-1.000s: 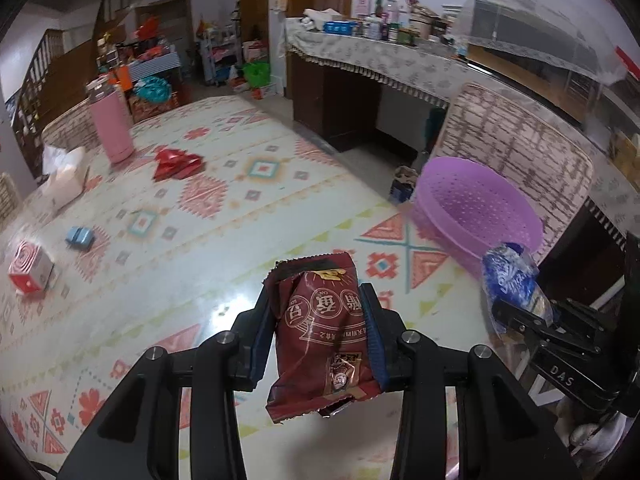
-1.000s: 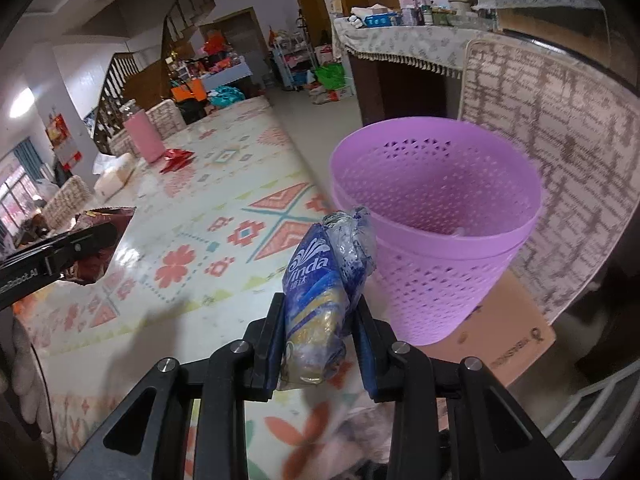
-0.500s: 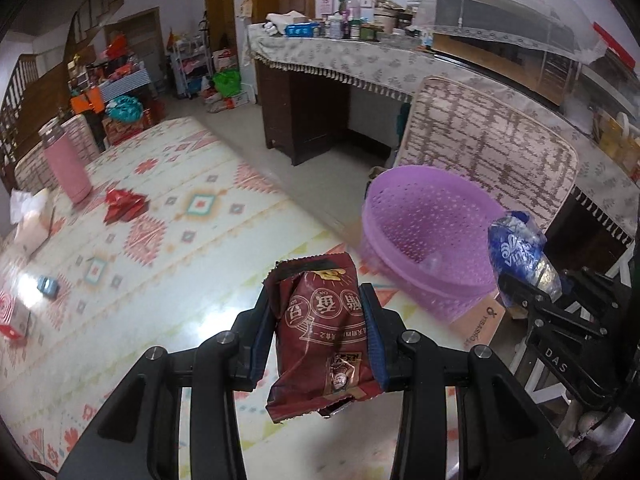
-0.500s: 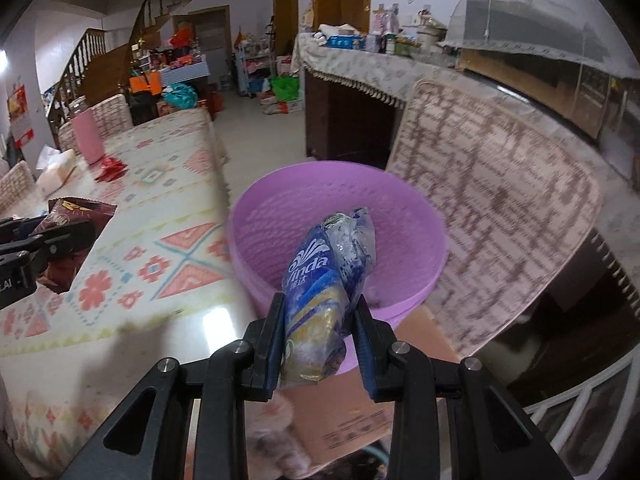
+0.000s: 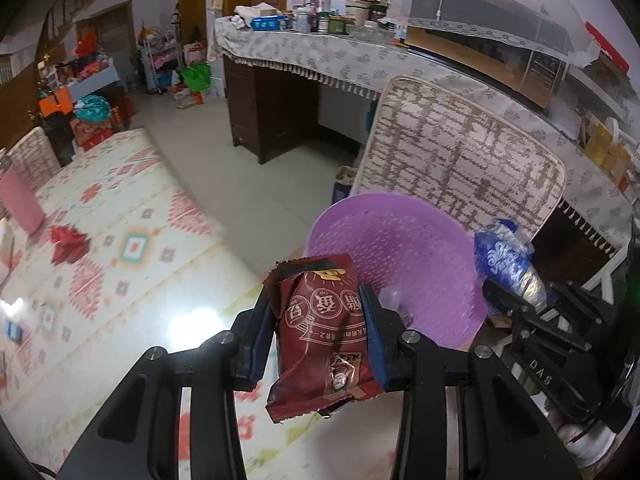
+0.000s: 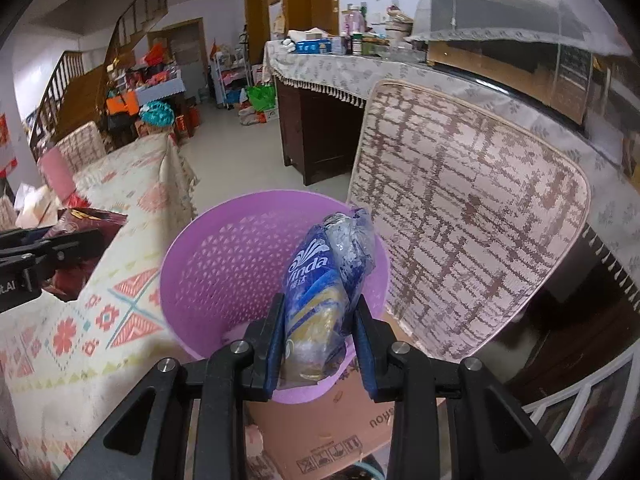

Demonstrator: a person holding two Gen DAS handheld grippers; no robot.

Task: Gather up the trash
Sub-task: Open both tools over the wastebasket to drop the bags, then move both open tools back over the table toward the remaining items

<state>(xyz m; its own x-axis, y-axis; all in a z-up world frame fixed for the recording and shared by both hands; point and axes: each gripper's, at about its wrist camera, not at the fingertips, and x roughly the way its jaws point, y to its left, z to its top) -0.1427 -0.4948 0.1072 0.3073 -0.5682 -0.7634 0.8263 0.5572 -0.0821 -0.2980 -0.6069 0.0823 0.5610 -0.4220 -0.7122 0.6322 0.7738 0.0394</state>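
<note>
Through the left wrist camera we see our left hand-held gripper [image 5: 320, 320] closed onto a dark red snack wrapper [image 5: 322, 332], its blue-padded fingers pinching the packet from both sides so that it stands upright between them, crumpled at the bottom. Just beyond it sits the purple perforated basket [image 5: 404, 248], below the edge of the bench [image 5: 132, 264] with its patterned cloth. To the right, our right hand-held gripper [image 5: 516, 296] carries a blue tissue wrapper [image 5: 506, 264] beside the basket's rim. A red crumpled wrapper [image 5: 68, 242] lies farther back on the bench, near a pink container [image 5: 18, 204].

Through the right wrist camera we see the right hand-held gripper [image 6: 318, 332] clamped on the blue tissue wrapper [image 6: 320, 300], which is held over the basket's [image 6: 224, 264] open mouth. The basket rests on a cardboard box [image 6: 332, 432], next to a woven chair back [image 6: 460, 220]. At the left edge, the left hand-held gripper [image 6: 60, 252] holds the snack wrapper [image 6: 86, 220] above the bench [image 6: 80, 320].
</note>
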